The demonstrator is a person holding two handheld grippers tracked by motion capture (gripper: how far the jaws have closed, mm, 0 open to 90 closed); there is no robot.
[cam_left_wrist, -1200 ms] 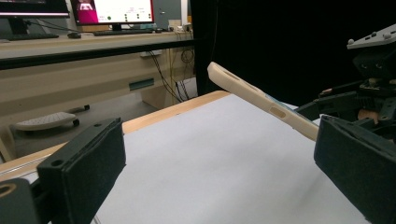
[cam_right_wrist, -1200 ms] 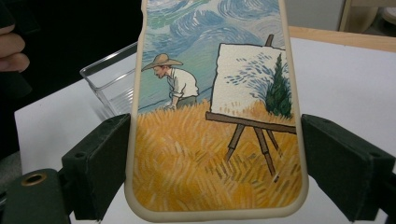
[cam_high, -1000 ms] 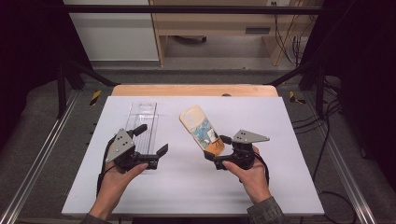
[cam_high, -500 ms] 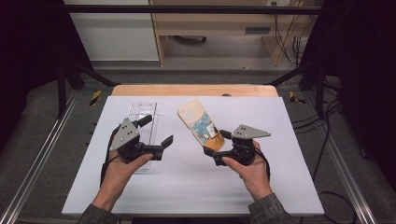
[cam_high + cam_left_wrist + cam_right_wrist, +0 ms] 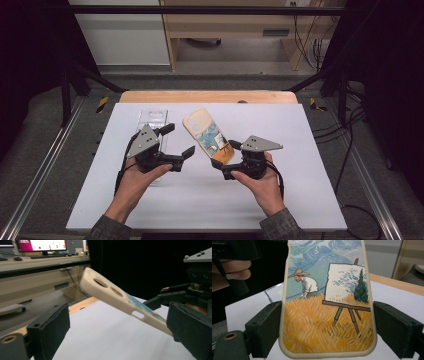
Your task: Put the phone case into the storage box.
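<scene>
A: Where's the phone case sitting rn?

B: It's hanging above the table, w/ the right gripper clamping its bottom end. The jaws are pressing on both long edges, so they're standing wide apart but gripping. The case is tilting up and away toward the far-left, camera-hole end highest.

A: What's showing on it?

B: In the right gripper view the painted side is facing the cam: a man in a straw hat, an easel, a yellow field, a swirly blue sky. The beige rim is running all round. In the left gripper view its beige side w/ two holes is slanting across.

A: And the left gripper?

B: The left gripper is hovering just left of the case, jaws gaping wide, nothing btwn them. It's not touching the case as far as I can tell.

A: Any containers about?

B: One clear plastic tray is lying flat on the table near the far-left, partly under the left gripper. It's looking empty, tho it's see-through so hard to be sure. Its corner is peeking out behind the case in the right gripper view.

A: Hands?

B: Each hand is wrapping its gripper's body from below, forearms coming in from the near edge.
</scene>
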